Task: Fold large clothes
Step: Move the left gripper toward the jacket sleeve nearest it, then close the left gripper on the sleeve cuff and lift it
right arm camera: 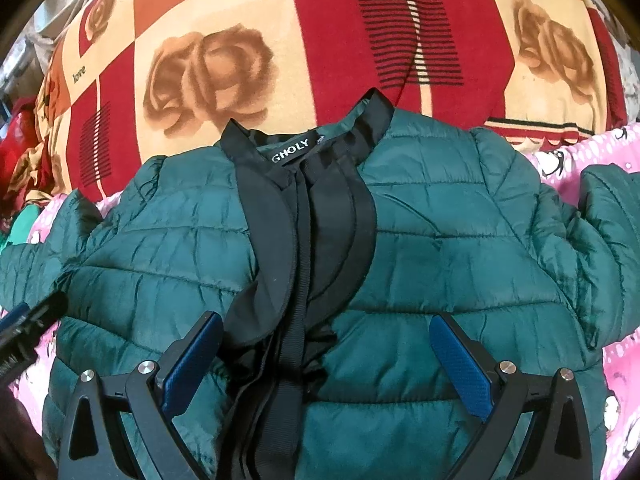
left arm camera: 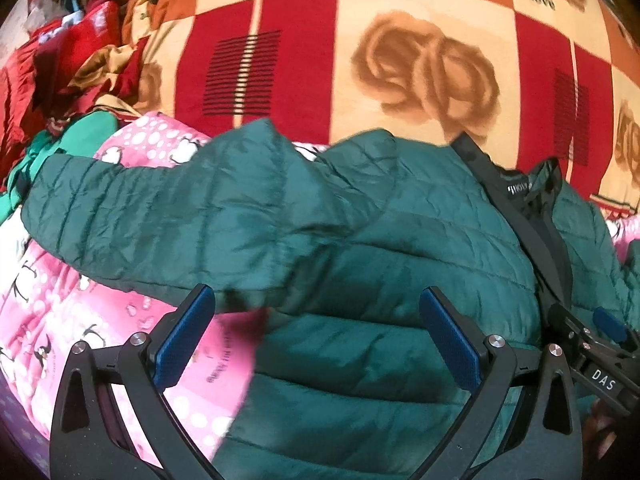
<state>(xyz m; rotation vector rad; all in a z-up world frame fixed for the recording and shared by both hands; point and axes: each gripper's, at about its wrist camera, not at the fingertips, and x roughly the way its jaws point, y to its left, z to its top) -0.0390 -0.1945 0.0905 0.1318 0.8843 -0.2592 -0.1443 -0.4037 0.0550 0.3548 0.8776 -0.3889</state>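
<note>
Both tongs stand wide and hold nothing: my left gripper (left arm camera: 316,340) hovers over the dark green quilted jacket (left arm camera: 360,248), my right gripper (right arm camera: 326,364) over its chest. From the right wrist I see the jacket front-up on the pink penguin blanket (right arm camera: 576,156), with the black collar (right arm camera: 304,136) at 12 o'clock. Only the left wrist shows the sleeve (left arm camera: 168,216) stretching toward 9 o'clock and red clothes (left arm camera: 60,64) at 10 o'clock. A red and orange rose blanket (right arm camera: 224,80) lies beyond.

Quilted jacket (right arm camera: 440,240) of slightly shiny cloth; fleecy matt blanket (right arm camera: 320,40).
</note>
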